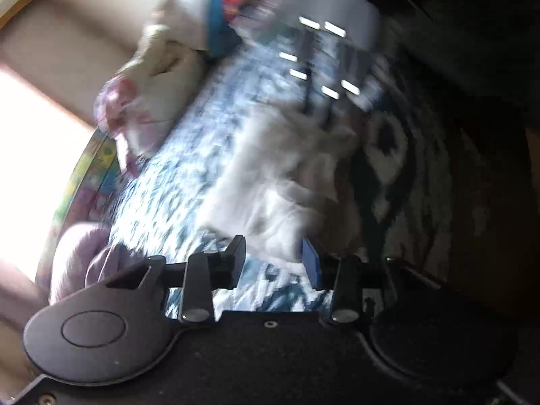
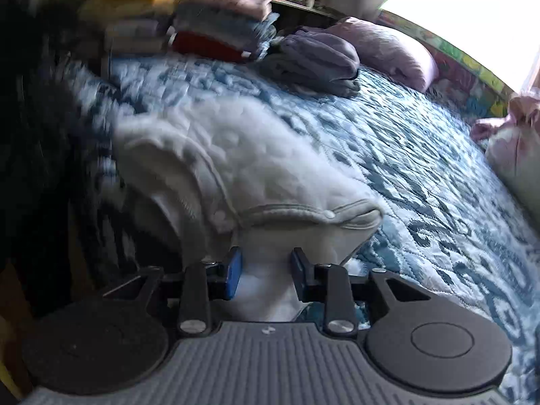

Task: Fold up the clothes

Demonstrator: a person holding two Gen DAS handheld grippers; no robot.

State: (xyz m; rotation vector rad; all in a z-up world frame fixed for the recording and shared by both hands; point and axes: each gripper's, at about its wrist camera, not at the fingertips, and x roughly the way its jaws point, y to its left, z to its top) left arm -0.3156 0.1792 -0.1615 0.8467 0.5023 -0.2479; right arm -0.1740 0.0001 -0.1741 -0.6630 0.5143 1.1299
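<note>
A white snap-button garment (image 2: 236, 168) lies crumpled on the blue patterned quilt (image 2: 422, 168). My right gripper (image 2: 266, 271) has its jaws apart with the garment's white cloth between them; whether the blue pads press the cloth I cannot tell. In the blurred left wrist view the same white garment (image 1: 280, 168) lies on the quilt (image 1: 189, 175) just ahead of my left gripper (image 1: 275, 260), whose jaws stand wide apart with the garment's near edge between them, not pinched.
Stacks of folded clothes (image 2: 216, 30) and a folded purple pile (image 2: 320, 60) sit at the far side of the bed. A lilac pillow (image 2: 388, 47) lies beyond them. Pale bundles (image 1: 158, 77) and the other gripper's blurred body (image 1: 324, 57) show in the left view.
</note>
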